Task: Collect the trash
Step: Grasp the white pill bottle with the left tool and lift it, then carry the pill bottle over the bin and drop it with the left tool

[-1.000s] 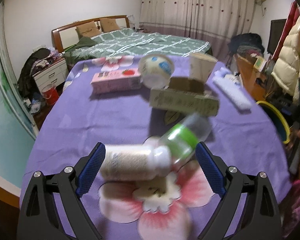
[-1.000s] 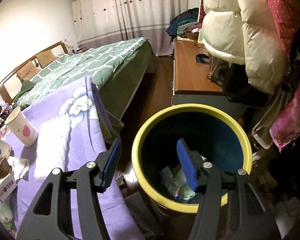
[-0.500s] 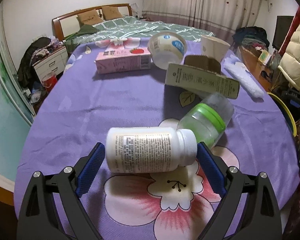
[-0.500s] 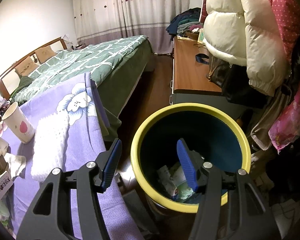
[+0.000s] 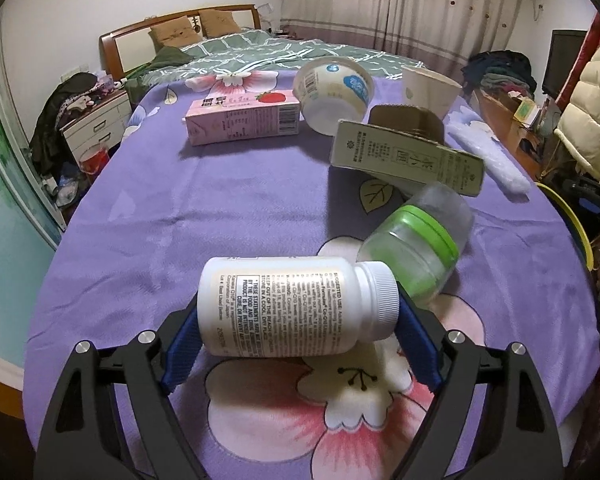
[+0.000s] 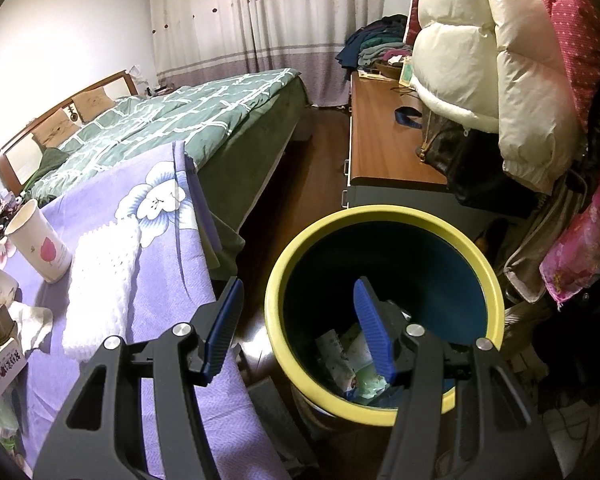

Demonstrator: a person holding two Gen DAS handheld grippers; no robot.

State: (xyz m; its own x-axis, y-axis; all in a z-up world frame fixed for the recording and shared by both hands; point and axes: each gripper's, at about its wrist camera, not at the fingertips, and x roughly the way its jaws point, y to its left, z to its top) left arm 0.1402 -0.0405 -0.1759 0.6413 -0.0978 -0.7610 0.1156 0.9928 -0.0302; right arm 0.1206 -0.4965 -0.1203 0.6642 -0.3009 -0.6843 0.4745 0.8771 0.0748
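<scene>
My left gripper point(image 5: 298, 320) is shut on a white pill bottle point(image 5: 296, 306) that lies sideways on the purple flowered tablecloth point(image 5: 220, 208), one pad at its base and one at its cap. A clear jar with a green lid point(image 5: 418, 246) lies right behind it. My right gripper point(image 6: 300, 324) is open and empty over the left rim of a yellow-rimmed bin point(image 6: 384, 216) that holds some wrappers point(image 6: 348, 360).
Farther back on the table lie a pink carton point(image 5: 242, 120), a white tub point(image 5: 334, 94), a paper cup point(image 5: 428, 90), a beige box point(image 5: 404, 156) and a white cloth point(image 5: 488, 156). A bed point(image 6: 180, 120) and a wooden cabinet point(image 6: 384, 132) stand beyond.
My left gripper moved forward around the white pill bottle and closed on it. The right gripper stayed over the bin with only a slight shift.
</scene>
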